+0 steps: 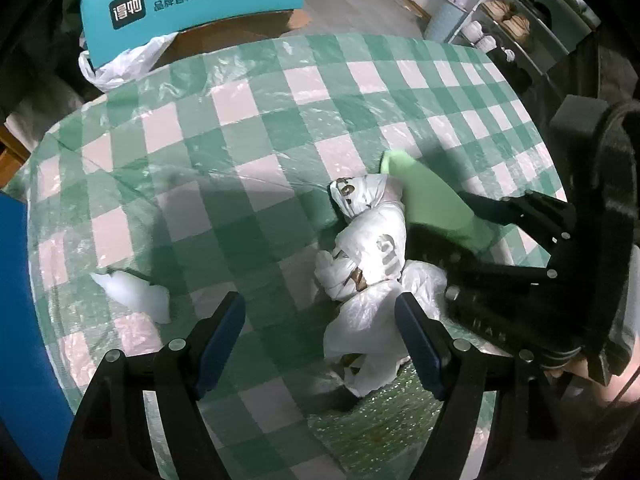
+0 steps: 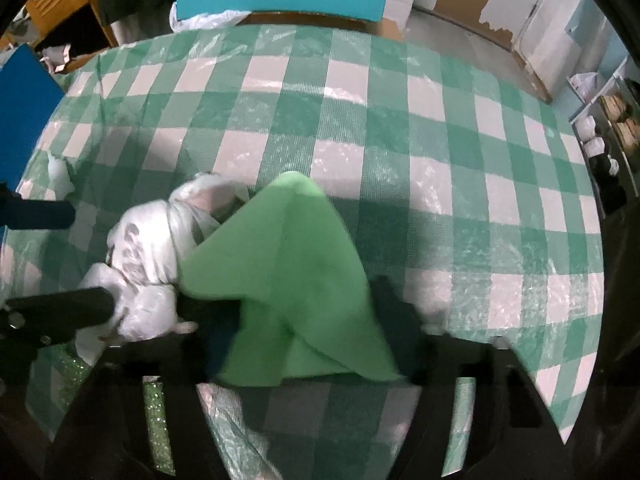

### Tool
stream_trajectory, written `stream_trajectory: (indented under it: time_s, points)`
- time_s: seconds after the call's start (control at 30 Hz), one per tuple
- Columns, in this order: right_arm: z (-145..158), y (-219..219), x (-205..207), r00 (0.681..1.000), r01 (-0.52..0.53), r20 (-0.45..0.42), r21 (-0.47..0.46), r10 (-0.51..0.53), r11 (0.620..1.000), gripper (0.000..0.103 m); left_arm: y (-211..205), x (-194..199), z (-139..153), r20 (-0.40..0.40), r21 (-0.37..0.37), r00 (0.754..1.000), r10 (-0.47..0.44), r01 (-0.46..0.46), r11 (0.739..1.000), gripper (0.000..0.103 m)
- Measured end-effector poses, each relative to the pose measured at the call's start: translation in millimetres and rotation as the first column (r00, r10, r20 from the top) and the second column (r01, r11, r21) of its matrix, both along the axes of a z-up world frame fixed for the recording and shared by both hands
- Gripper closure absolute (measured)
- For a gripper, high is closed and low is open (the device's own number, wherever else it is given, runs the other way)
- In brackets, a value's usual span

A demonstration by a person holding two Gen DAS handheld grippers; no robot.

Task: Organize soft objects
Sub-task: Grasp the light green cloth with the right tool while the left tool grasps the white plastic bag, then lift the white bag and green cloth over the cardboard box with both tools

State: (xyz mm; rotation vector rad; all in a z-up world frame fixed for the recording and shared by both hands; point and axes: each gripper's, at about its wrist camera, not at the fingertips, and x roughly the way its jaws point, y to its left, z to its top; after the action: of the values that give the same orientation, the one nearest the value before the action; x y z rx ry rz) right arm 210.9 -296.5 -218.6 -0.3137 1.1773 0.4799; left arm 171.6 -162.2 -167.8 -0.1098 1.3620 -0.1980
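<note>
Leftmost, a white foam scrap (image 1: 134,294) lies alone on the checked tablecloth (image 1: 256,128). Left gripper (image 1: 320,340) hovers just above the cloth, jaws wide apart, nothing between; its right finger touches a crumpled white plastic bag (image 1: 368,256). Right of the bag, the right gripper (image 2: 298,320) has its jaws clamped on a folded green cloth (image 2: 288,264), which overlaps the bag's edge. Teal box (image 1: 192,4) far side.

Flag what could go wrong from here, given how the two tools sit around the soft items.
The right tool has the green cloth between its fingers; the cloth drapes over the white plastic bag and may drag it. The open left tool straddles only the bag's edge, so closing could pinch loose film and slip.
</note>
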Motion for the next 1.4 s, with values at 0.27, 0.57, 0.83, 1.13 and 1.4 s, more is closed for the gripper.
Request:
stream_trajectory:
  time_s: [0.27,0.57,0.83,1.13,1.4]
  points:
    - [6.0,-8.8,3.3,0.996,0.086,-0.033,0.045,-0.085,0.995,0.094,-12.9,3.2,-6.6,-0.009,0.001,1.0,-0.007,0.007,1.0,0.022]
    - [21.3,-15.4,-0.5,0.993,0.119,-0.019,0.07,-0.118,0.99,0.096,-28.8,7.7,-20.2,-0.02,0.002,1.0,-0.018,0.018,1.0,0.022]
    - [28.9,-28.6,-0.2,0.988,0.152,-0.018,0.11,-0.151,0.982,0.097,-30.7,3.5,-13.4,0.035,-0.031,0.999,-0.038,0.039,0.999,0.067]
    - [44.9,-26.2,-3.7,0.987,0.158,0.004,0.151,-0.161,0.976,0.097,-11.9,3.7,16.3,0.131,-0.053,0.991,0.012,-0.005,0.999,0.071]
    - [65.6,-19.7,-11.4,0.987,0.145,0.037,0.181,-0.154,0.973,0.097,1.0,-3.0,44.6,0.201,-0.062,0.979,0.039,-0.027,0.998,0.071]
